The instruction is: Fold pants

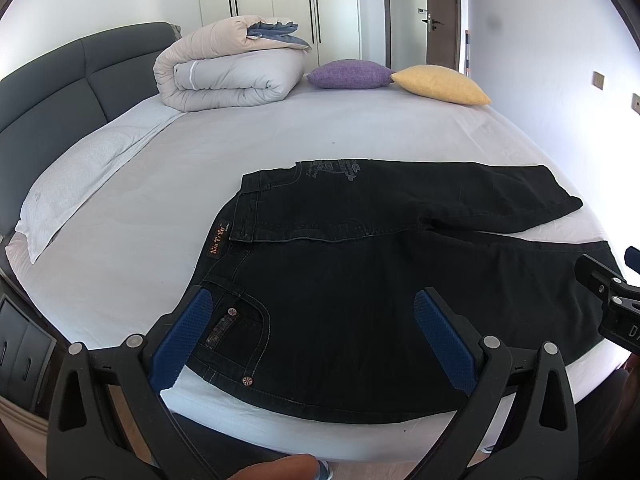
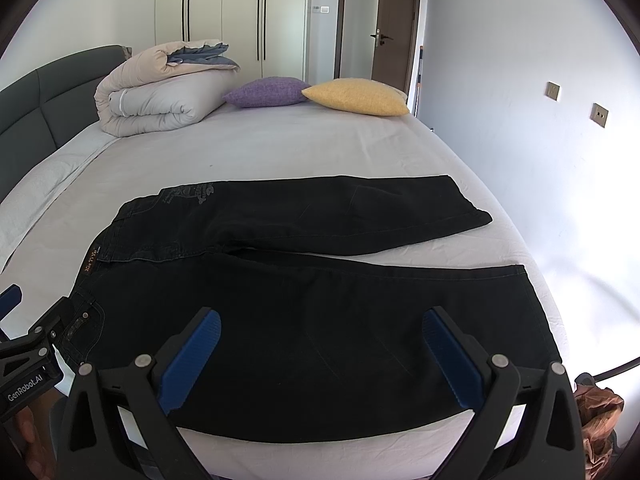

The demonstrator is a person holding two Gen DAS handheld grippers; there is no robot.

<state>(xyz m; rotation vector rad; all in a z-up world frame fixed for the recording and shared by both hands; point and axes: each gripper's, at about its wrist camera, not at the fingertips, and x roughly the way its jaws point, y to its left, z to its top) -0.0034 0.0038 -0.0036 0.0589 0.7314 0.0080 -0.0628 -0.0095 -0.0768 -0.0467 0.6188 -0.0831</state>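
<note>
Black denim pants point(image 1: 360, 280) lie spread flat on a bed with a pale grey sheet point(image 1: 240, 152), waistband to the left and both legs running right, the far leg angled away from the near one. From the left wrist view, the left claw point(image 1: 316, 332) hovers with jaws wide over the near hip pocket, holding nothing; that placement suggests a grab at the waistband edge. The right claw's tip shows at the right edge. A rolled beige duvet point(image 1: 228, 68), a purple cushion point(image 1: 350, 74) and a yellow cushion point(image 1: 440, 84) sit at the far side, well apart from the pants.

From the right wrist view, the right claw point(image 2: 320, 344) hangs equally wide and empty over the near leg point(image 2: 340, 320), toward the cuff. Judging by this spacing, the two claws are set to lift the near leg together and lay it over the far leg point(image 2: 320, 212).
</note>
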